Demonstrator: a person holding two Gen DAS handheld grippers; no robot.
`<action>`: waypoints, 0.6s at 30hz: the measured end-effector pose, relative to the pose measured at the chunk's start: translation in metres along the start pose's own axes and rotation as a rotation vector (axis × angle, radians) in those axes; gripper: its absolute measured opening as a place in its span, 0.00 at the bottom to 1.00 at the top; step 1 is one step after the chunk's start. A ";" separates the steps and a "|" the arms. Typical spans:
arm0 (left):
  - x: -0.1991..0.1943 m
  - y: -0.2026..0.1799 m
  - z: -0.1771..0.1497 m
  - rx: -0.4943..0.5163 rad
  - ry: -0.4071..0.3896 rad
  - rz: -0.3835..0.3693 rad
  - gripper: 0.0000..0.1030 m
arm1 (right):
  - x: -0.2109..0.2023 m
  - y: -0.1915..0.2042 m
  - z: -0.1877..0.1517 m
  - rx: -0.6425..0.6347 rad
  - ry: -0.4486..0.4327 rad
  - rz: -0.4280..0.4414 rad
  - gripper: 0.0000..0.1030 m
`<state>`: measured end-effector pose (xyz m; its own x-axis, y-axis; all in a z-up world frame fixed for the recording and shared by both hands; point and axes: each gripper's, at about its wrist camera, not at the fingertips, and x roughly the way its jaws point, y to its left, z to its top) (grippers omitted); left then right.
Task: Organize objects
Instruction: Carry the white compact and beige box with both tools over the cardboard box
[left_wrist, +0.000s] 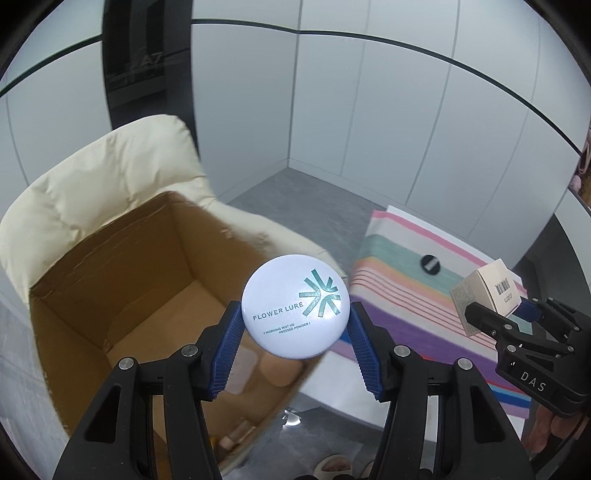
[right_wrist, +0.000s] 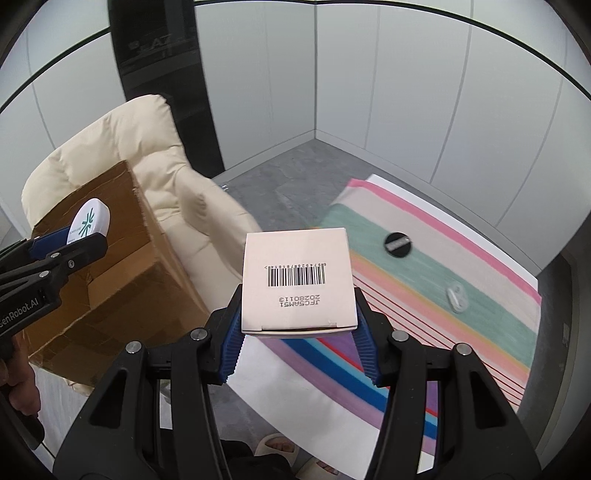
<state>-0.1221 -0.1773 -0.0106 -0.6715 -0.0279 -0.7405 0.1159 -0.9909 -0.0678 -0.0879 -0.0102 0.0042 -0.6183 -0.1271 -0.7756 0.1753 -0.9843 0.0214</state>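
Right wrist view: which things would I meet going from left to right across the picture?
White round compact in the left tongs → cardboard box → cream armchair → barcode box → black disc → small clear object on the striped cloth.

The left gripper (left_wrist: 295, 325) is black plastic with two thick arms. Its fingers (left_wrist: 227, 350) have blue pads with little ridges, like tiny teeth. Round silver screws sit on the black arms. The right gripper (right_wrist: 299, 325) looks just the same, black with blue ridged pads. White letters are printed on the side of each one. The person wears pale, cream slippers (right_wrist: 275, 448).
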 end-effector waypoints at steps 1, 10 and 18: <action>-0.001 0.007 -0.001 -0.008 -0.001 0.010 0.56 | 0.001 0.004 0.001 -0.006 0.000 0.004 0.53; -0.010 0.052 -0.012 -0.056 0.005 0.071 0.56 | 0.012 0.057 0.010 -0.086 0.004 0.062 0.53; -0.018 0.087 -0.023 -0.078 0.029 0.107 0.57 | 0.018 0.104 0.016 -0.158 0.008 0.106 0.53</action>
<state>-0.0833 -0.2603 -0.0190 -0.6308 -0.1277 -0.7654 0.2432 -0.9692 -0.0387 -0.0933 -0.1165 0.0023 -0.5839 -0.2274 -0.7793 0.3575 -0.9339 0.0047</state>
